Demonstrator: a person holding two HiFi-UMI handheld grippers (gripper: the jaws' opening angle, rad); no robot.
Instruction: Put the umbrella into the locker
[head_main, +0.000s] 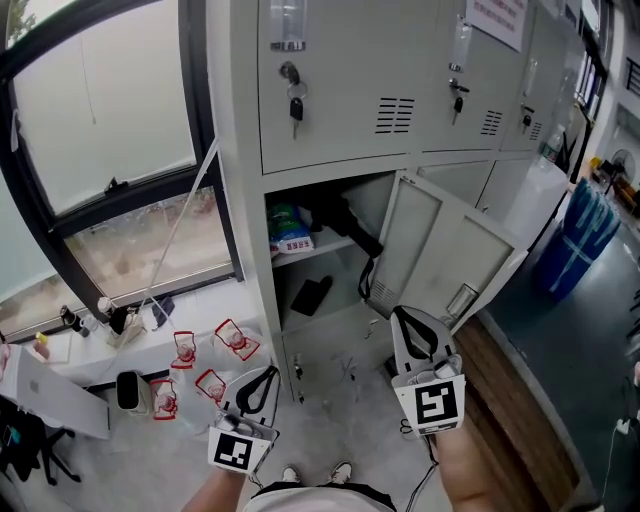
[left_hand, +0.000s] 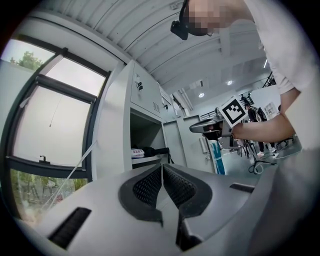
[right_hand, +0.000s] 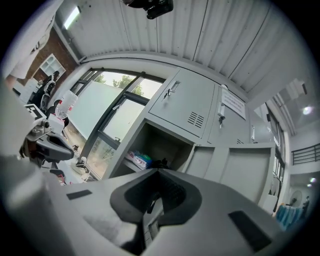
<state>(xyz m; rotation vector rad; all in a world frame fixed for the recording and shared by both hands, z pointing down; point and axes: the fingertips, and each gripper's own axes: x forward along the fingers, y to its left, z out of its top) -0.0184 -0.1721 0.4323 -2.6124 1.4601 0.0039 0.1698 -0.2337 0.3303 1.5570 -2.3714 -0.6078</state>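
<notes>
Most of the job looks done: the umbrella (head_main: 345, 222) lies on the shelf inside the open locker (head_main: 250, 220), its strap hanging over the shelf edge. Both claws are clenched on nothing, the left gripper (left_hand: 161, 172) and right gripper (right_hand: 159, 176) held level in front of the locker. What seems left is shutting the door (head_main: 440, 250). A notice (head_main: 496, 18) on an upper door carries red print too small to read. The packet (head_main: 290, 230) beside the umbrella is likewise illegible.

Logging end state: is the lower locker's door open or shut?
Open. The door is swung out to the right, and the shelf inside shows, with a black item lying on it.
</notes>
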